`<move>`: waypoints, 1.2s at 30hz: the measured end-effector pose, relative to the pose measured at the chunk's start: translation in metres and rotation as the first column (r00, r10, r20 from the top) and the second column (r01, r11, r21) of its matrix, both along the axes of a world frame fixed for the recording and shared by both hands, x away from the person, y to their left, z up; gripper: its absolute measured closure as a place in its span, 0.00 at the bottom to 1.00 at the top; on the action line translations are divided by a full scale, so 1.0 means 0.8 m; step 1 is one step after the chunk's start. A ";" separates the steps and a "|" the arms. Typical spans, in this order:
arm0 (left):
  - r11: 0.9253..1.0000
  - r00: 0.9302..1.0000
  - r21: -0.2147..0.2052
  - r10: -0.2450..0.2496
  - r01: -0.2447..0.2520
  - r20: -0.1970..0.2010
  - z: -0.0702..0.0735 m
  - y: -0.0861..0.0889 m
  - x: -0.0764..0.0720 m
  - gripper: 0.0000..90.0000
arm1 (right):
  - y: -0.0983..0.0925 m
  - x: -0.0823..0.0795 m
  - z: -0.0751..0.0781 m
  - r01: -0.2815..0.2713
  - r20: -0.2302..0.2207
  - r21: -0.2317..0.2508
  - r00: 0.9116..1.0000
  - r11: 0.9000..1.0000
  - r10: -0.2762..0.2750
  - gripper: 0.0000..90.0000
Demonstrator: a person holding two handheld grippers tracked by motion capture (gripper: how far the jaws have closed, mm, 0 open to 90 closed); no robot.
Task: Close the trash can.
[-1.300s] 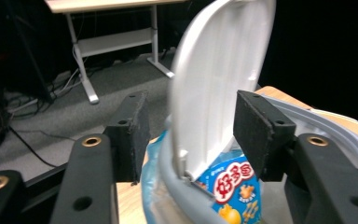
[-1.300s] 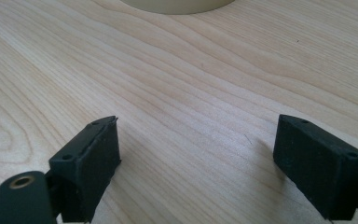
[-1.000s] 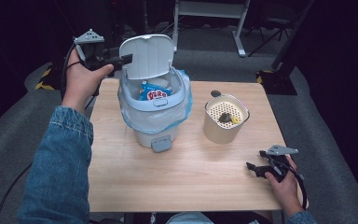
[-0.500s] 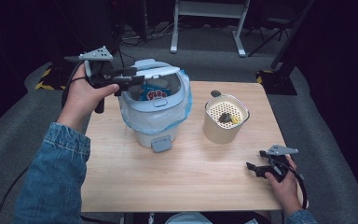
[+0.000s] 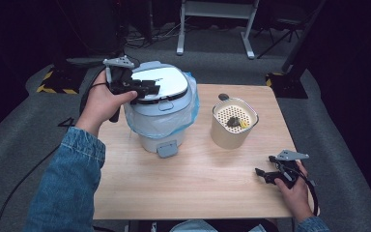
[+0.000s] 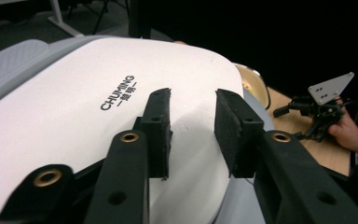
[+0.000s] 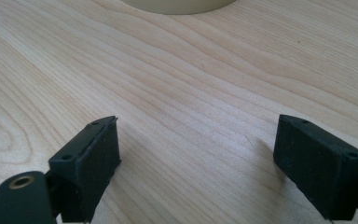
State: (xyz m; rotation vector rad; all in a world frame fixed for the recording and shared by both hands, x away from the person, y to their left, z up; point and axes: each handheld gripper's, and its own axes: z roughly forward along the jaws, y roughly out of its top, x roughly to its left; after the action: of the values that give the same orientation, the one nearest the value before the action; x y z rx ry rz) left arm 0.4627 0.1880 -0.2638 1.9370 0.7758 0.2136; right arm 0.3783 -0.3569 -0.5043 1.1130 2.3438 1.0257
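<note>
At the frame's lower right, the right tool rests on the pale wooden tabletop, jaws wide and empty. Mid-right stands a cream strainer pot holding dark and yellow bits, hard to identify. Upper left, the left tool, jaws narrowly parted, lies over the closed white lid of the bag-lined bin. Grey carpet and dark room beyond.
</note>
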 end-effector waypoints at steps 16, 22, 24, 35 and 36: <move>0.997 0.997 0.062 0.041 -0.045 0.058 -0.009 -0.019 0.003 1.00 | 0.000 0.000 0.000 0.000 0.000 0.000 1.000 1.000 0.000 0.16; 0.994 0.997 0.097 0.043 -0.050 0.070 -0.006 -0.023 -0.001 1.00 | 0.000 0.000 0.000 0.000 0.000 0.000 1.000 1.000 0.000 0.16; 0.993 0.996 0.101 0.053 -0.060 0.067 -0.006 -0.025 -0.003 1.00 | 0.000 0.000 0.000 0.000 0.000 0.000 1.000 1.000 0.000 0.16; 0.991 0.995 0.113 0.065 -0.073 0.075 -0.008 -0.028 -0.004 1.00 | 0.000 0.000 0.000 -0.003 0.000 0.000 1.000 1.000 0.003 0.16; 0.992 0.995 0.109 0.053 -0.062 0.085 -0.008 -0.028 -0.004 0.98 | 0.000 0.001 0.000 -0.003 -0.001 0.001 1.000 1.000 0.003 0.16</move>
State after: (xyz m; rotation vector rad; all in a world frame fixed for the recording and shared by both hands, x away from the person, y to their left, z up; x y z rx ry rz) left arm 0.4594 0.1656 -0.2705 1.9984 0.7802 0.3762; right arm 0.3788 -0.3565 -0.5043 1.1103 2.3468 1.0274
